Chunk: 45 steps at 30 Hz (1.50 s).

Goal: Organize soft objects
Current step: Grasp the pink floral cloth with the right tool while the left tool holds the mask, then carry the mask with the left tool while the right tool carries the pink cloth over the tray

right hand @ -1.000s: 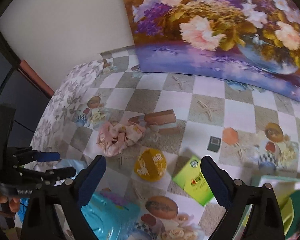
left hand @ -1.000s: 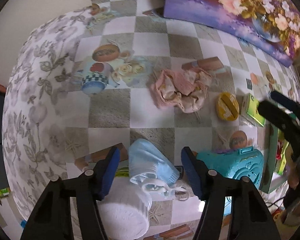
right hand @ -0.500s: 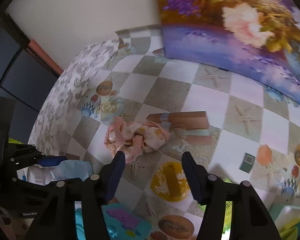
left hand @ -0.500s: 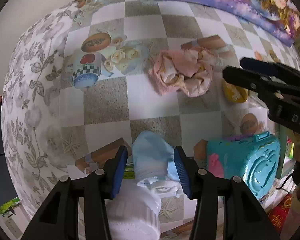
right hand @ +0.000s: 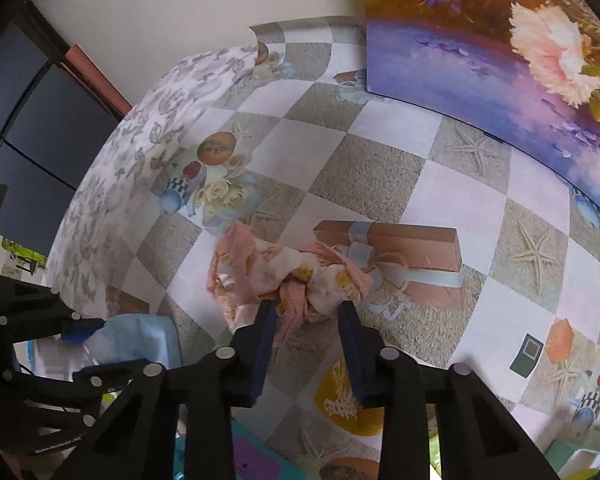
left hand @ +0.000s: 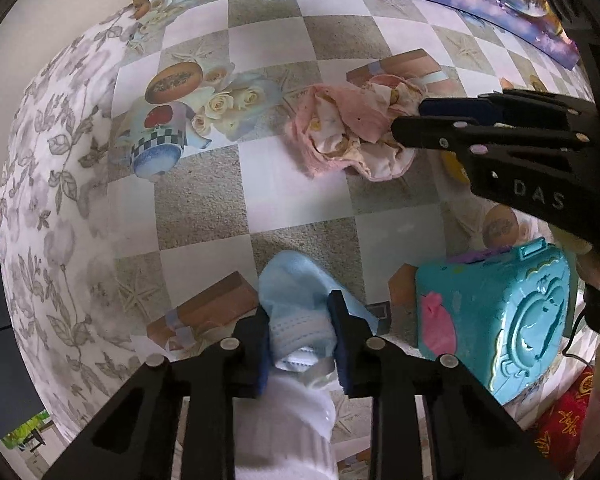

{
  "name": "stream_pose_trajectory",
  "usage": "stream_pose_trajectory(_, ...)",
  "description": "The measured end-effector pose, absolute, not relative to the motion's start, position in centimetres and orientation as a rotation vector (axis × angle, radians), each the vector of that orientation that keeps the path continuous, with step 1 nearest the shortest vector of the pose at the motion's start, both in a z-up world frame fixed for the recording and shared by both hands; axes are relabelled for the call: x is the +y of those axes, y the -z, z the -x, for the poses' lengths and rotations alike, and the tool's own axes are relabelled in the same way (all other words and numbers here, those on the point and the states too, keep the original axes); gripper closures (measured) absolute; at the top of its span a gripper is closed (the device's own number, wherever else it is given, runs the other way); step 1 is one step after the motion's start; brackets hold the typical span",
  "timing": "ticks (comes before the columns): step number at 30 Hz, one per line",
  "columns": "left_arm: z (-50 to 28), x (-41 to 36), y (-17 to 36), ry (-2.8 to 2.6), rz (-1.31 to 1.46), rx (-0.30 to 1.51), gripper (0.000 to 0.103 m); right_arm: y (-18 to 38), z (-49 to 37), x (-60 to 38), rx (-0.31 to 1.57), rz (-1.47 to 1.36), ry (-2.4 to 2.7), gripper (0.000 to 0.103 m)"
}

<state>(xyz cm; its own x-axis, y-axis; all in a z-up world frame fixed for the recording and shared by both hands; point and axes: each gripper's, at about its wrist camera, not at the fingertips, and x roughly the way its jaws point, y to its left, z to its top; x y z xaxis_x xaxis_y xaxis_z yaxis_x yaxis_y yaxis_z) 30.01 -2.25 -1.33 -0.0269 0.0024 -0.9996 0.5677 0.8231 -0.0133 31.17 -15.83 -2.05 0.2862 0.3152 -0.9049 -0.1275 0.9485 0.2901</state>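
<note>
A light blue face mask point(left hand: 300, 304) lies at the near edge of the checked tablecloth; my left gripper point(left hand: 300, 332) is shut on its folded end. The mask also shows in the right wrist view point(right hand: 140, 340). A crumpled pink floral cloth point(left hand: 352, 132) lies mid-table. In the right wrist view my right gripper point(right hand: 308, 316) is narrowed around the near edge of the pink cloth point(right hand: 276, 276), its pads touching the fabric. The right gripper also shows in the left wrist view point(left hand: 424, 116), at the cloth's right side.
A teal toy case point(left hand: 496, 312) stands right of the mask. A white roll point(left hand: 284, 428) sits under the left gripper. A yellow round lid point(right hand: 348, 400) lies near the right gripper. A flower painting point(right hand: 520, 60) leans at the back. The table drops off at the left.
My left gripper has closed from wide open onto the blue mask. My right gripper has moved left and forward to the pink cloth and narrowed around its edge.
</note>
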Motion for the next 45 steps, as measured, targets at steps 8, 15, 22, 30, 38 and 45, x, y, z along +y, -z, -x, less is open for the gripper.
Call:
stream_pose_trajectory(8, -29.7, -2.1, 2.2, 0.488, -0.463, 1.506, 0.078, 3.1, -31.3, -15.4, 1.263, -0.155, -0.309, 0.093)
stream_pose_trajectory(15, -30.4, -2.0, 2.0, 0.486, -0.45, 1.5, 0.078, 2.9, -31.2, -15.7, 1.247, -0.163, -0.314, 0.096)
stream_pose_trajectory(22, -31.1, -2.4, 0.8, 0.483, -0.43, 1.493, 0.078, 0.9, -30.9, -16.7, 1.214, -0.188, -0.312, 0.097)
stream_pose_trajectory(30, -30.9, -2.8, -2.8, 0.438, -0.393, 1.438, 0.078, -3.6, -28.8, -18.7, 1.149, -0.214, -0.289, 0.097)
stream_pose_trajectory(38, -28.4, -3.7, -9.3, 0.373, -0.367, 1.315, 0.078, -10.6, -24.3, -22.1, 1.065, -0.226, -0.245, 0.097)
stream_pose_trajectory(45, -23.9, -5.5, -14.4, 0.383, -0.331, 1.206, 0.078, -15.6, -18.3, -25.1, 0.995, -0.235, -0.174, 0.097)
